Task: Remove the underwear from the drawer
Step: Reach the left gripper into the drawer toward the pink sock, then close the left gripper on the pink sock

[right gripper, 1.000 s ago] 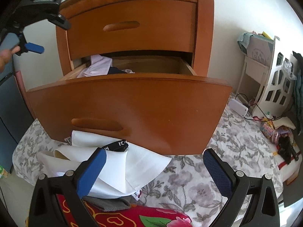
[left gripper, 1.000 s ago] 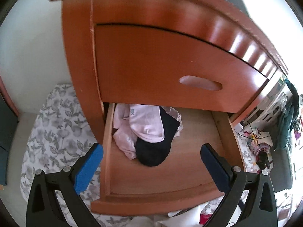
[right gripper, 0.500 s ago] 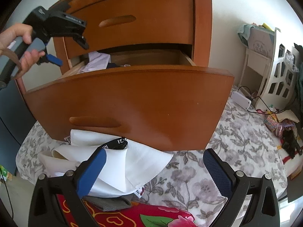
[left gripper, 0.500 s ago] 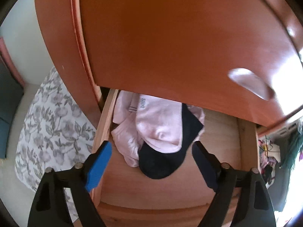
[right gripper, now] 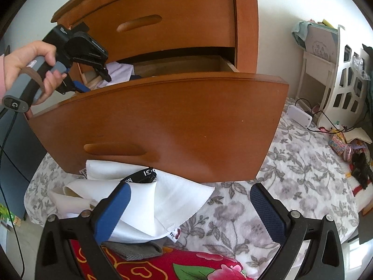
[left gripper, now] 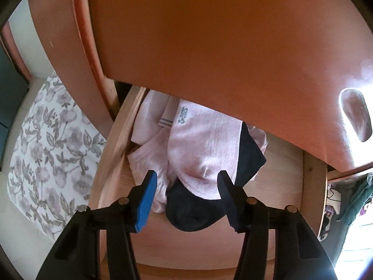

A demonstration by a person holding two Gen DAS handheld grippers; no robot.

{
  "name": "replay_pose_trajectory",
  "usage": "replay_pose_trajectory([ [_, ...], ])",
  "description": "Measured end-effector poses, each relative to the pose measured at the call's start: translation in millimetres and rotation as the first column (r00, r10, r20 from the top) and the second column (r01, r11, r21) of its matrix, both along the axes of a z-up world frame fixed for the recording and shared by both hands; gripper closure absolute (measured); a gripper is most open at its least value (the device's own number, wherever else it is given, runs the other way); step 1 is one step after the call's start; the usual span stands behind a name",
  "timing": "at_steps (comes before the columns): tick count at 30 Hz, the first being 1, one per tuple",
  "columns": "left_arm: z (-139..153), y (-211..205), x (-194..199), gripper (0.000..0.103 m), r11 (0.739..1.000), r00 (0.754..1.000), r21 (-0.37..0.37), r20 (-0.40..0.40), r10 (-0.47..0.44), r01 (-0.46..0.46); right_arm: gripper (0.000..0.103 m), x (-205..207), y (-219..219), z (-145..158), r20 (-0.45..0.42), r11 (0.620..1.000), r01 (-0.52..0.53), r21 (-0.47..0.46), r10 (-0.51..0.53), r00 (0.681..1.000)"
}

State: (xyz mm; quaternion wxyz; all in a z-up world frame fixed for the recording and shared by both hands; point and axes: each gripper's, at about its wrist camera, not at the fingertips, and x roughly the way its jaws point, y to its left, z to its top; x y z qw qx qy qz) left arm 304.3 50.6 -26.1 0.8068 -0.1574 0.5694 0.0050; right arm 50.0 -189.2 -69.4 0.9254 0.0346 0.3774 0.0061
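**Op A:** I've got the left gripper (left gripper: 186, 182) down inside the open drawer (left gripper: 109, 163), over the heap at its back left. The pink garment (left gripper: 200, 149) lies on a dark one (left gripper: 193, 212). Both look like soft, light knit; they should bunch and drape, and nothing in there is fragile.

**Op B:** Where do I bite?

**Op A:** I'd take the rounded front fold of the pink piece, where the cloth is thickest. Thin knit may slip, or drag the dark one along.

**Op B:** Jaw state?

**Op A:** Closing, about half open, that fold between the pads (left gripper: 145, 200). I don't see them pressing it yet.

**Op B:** Right side?

**Op A:** The right gripper (right gripper: 191, 212) hangs wide open and empty above the white cloth (right gripper: 160, 200) in front of the drawer.
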Motion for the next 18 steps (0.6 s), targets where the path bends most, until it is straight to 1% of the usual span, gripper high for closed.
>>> replay_pose_trajectory([
  [3,-5,-1,3,0.052,1.0,1.0,-0.008,-0.016,0.009,-0.01,0.0,0,-1,0,-0.001,1.0,0.0,0.004,0.0,1.0],
  [7,-12,-1,7,0.062,0.999,1.0,-0.031,-0.021,0.02,-0.021,0.0,1,-1,0,-0.003,1.0,0.0,0.005,0.0,1.0],
  [9,-13,-1,8,0.069,0.999,1.0,-0.043,-0.017,0.019,-0.02,0.0,1,-1,-1,-0.004,1.0,0.001,0.007,-0.001,1.0],
  [14,-8,-9,2,0.08,1.0,1.0,-0.027,0.015,-0.004,0.005,0.0,1,-1,-1,-0.004,1.0,0.002,0.008,-0.002,1.0],
  [16,-7,-12,-2,0.087,1.0,1.0,-0.021,0.028,-0.004,0.005,0.0,1,-1,-1,-0.003,1.0,0.003,0.007,-0.003,1.0],
  [18,-5,-15,-6,0.09,1.0,0.999,-0.02,0.038,-0.004,0.004,0.0,1,-1,0,0.0,1.0,0.004,0.007,-0.004,1.0],
])
